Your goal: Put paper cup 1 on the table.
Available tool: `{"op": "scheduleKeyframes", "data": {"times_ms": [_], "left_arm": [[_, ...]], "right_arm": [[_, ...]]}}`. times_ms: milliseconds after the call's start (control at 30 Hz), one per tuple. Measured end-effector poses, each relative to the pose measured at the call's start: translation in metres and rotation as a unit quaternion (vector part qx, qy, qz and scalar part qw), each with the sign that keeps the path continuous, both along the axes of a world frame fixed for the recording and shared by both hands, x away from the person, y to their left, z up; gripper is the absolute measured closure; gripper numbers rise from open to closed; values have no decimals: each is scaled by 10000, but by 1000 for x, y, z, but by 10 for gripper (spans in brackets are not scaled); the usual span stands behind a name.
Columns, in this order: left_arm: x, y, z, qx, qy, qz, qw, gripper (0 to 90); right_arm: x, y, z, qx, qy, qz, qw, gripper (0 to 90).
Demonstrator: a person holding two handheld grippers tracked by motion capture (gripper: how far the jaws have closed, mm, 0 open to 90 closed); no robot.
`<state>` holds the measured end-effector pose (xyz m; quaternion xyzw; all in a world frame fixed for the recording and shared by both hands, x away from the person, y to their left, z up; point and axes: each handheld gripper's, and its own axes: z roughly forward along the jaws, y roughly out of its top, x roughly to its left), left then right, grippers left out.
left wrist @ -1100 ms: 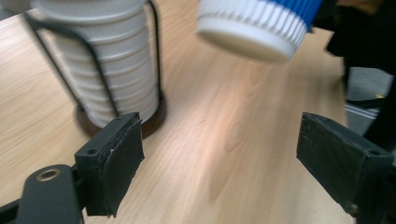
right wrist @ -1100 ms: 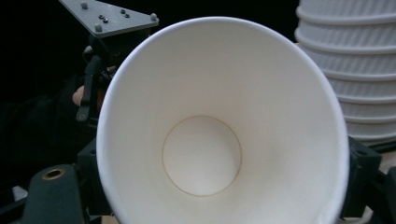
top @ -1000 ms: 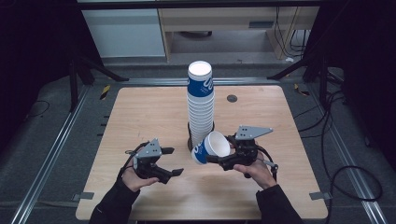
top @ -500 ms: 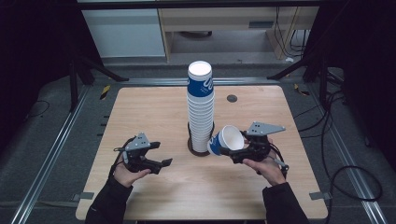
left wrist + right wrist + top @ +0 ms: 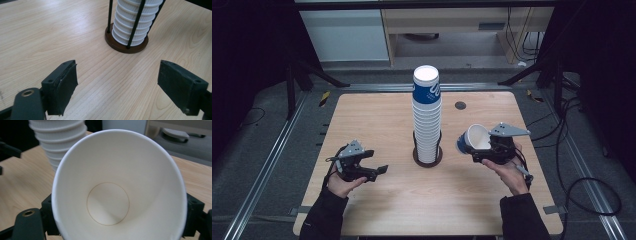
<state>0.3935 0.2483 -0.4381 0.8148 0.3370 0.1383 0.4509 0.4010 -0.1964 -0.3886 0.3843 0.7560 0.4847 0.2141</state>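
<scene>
A tall stack of blue-and-white paper cups (image 5: 427,117) stands upside down in a round brown holder (image 5: 428,159) with thin black rods at the table's middle. To its right, my right gripper (image 5: 479,148) is shut on a single paper cup (image 5: 473,138), lying on its side with its bottom toward the stack. The right gripper view looks straight into that cup's white inside (image 5: 117,192), its jaws pressing the cup from both sides. Left of the holder, my left gripper (image 5: 379,170) stands open and holds nothing; its view shows the stack's ribbed base (image 5: 133,25) and holder (image 5: 126,46) ahead.
The wooden table (image 5: 377,120) has a small dark round hole (image 5: 460,105) behind the stack. Metal rails and cables run along the floor on both sides, and a light cabinet stands beyond the far edge.
My right gripper has carried the cup to the right, away from the stack. My left gripper has drawn back to the left, away from the holder.
</scene>
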Motion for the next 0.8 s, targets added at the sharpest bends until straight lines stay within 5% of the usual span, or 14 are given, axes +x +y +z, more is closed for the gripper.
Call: {"op": "scheduleKeyframes", "data": {"times_ms": [533,800], "left_arm": [[9,13,-6,117,147,291,9994,159],[11,13,-8,211,153,335,9991,158]], "right_arm": [[20,-33,-9,-603,311,-1003,9926,178],[32,-44,-20,-930,537,-1379,9846,177]]}}
